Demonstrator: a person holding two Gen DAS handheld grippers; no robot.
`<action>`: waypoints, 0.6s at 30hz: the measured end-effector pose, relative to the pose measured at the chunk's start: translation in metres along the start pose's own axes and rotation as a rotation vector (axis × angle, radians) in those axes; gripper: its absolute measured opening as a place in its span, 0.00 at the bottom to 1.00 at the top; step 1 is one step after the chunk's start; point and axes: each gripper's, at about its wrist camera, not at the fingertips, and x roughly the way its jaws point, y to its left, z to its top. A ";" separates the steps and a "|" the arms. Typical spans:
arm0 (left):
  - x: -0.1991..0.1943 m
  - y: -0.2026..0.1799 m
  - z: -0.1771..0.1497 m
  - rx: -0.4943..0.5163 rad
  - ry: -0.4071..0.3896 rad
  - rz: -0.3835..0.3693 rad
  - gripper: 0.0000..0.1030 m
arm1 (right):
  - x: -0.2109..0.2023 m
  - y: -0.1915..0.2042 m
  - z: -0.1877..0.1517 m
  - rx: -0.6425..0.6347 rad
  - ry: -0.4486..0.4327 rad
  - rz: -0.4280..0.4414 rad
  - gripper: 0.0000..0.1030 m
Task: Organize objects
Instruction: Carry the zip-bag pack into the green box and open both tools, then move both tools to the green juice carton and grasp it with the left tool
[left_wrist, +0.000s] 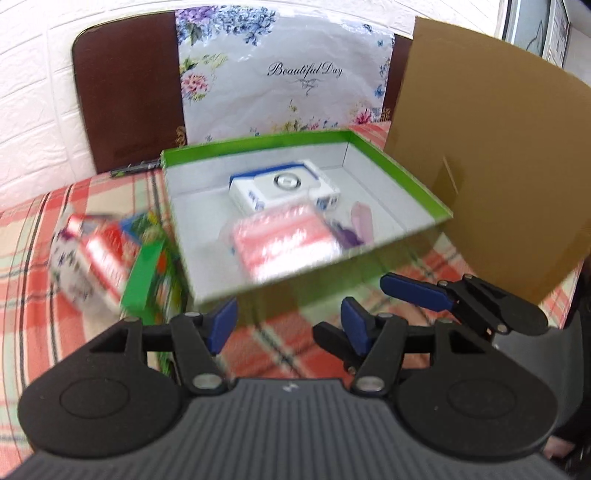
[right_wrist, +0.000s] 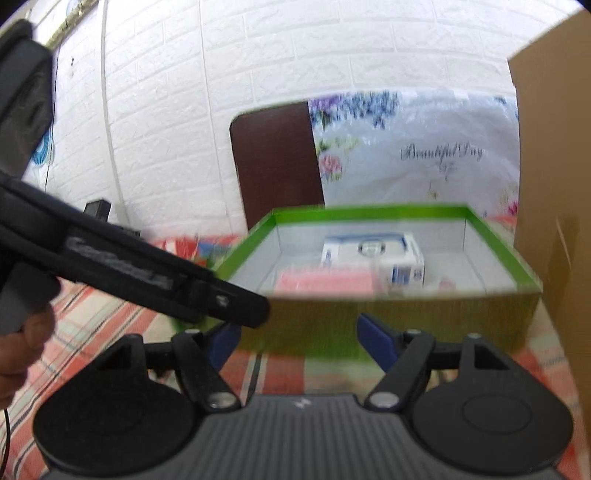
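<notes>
grippers: left gripper (left_wrist: 288, 326) and right gripper (right_wrist: 299, 341) wide open, empty; red-and-white cardboard packet (left_wrist: 98, 258) off left, nearer left.

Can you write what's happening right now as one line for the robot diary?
left gripper: open, empty | right gripper: open, empty | green box: holds white box, pink packet | flowery carton: outside, left of box

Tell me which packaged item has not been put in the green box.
The red-and-white floral carton lies on the checked tablecloth left of the green box; the white-blue box and pink packet are inside.
</notes>
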 end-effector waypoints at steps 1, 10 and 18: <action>-0.002 0.001 -0.008 -0.001 0.005 0.009 0.62 | -0.001 0.001 -0.005 0.007 0.022 0.003 0.70; -0.001 0.065 -0.075 -0.149 0.121 0.118 0.62 | 0.008 0.030 -0.035 -0.004 0.183 0.081 0.63; -0.024 0.124 -0.094 -0.279 0.060 0.211 0.62 | 0.025 0.082 -0.021 -0.157 0.185 0.148 0.60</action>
